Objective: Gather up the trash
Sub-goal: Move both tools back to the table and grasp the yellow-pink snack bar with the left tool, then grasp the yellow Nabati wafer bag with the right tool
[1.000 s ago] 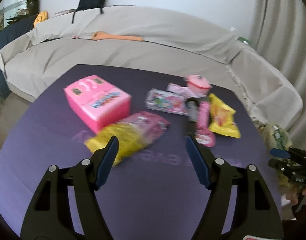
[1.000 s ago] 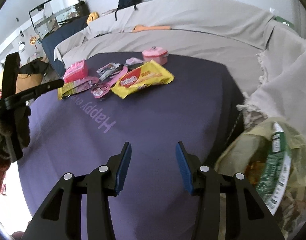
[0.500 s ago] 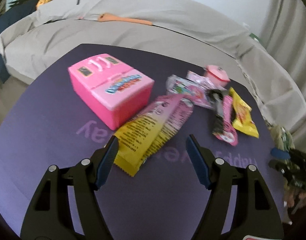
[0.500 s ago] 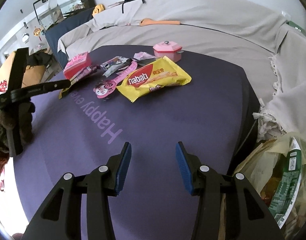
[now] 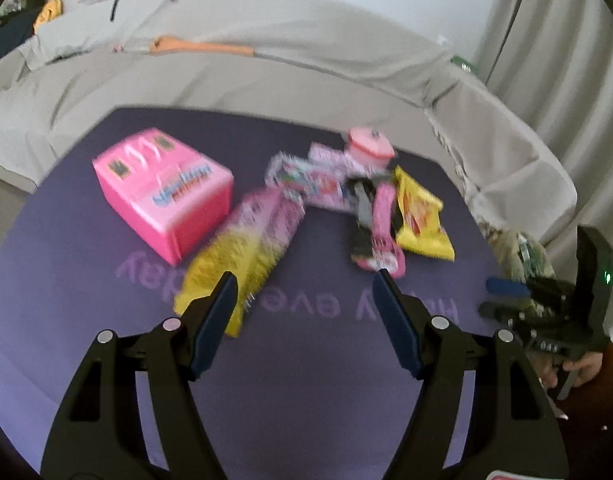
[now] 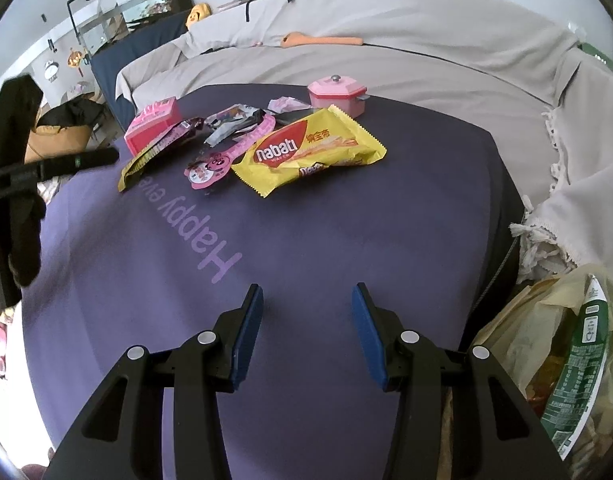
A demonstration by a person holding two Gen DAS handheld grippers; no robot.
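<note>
Several snack wrappers lie on the purple table cloth (image 6: 306,240): a yellow Nabati wrapper (image 6: 310,150), a long pink wrapper (image 6: 218,160), a yellow-and-pink wrapper (image 5: 242,252) and some crumpled foil ones (image 6: 234,124). My left gripper (image 5: 303,280) hovers open above the cloth, and the near end of the yellow-and-pink wrapper lies by its left finger. My right gripper (image 6: 308,292) is open and holds nothing, over bare cloth well short of the Nabati wrapper. A yellowish trash bag (image 6: 566,344) with rubbish in it hangs off the table's right edge.
A pink box (image 5: 162,196) and a small pink toy pot (image 6: 338,94) stand among the wrappers. A sofa under a beige cover (image 6: 406,56) wraps around the table's far and right sides. Bare cloth with pale lettering lies in front of both grippers.
The left wrist view dipped close over the wrappers, then pulled back; it is blurred now. The right gripper swung left away from the bag, toward the table's middle. Neither gripper took hold of anything.
</note>
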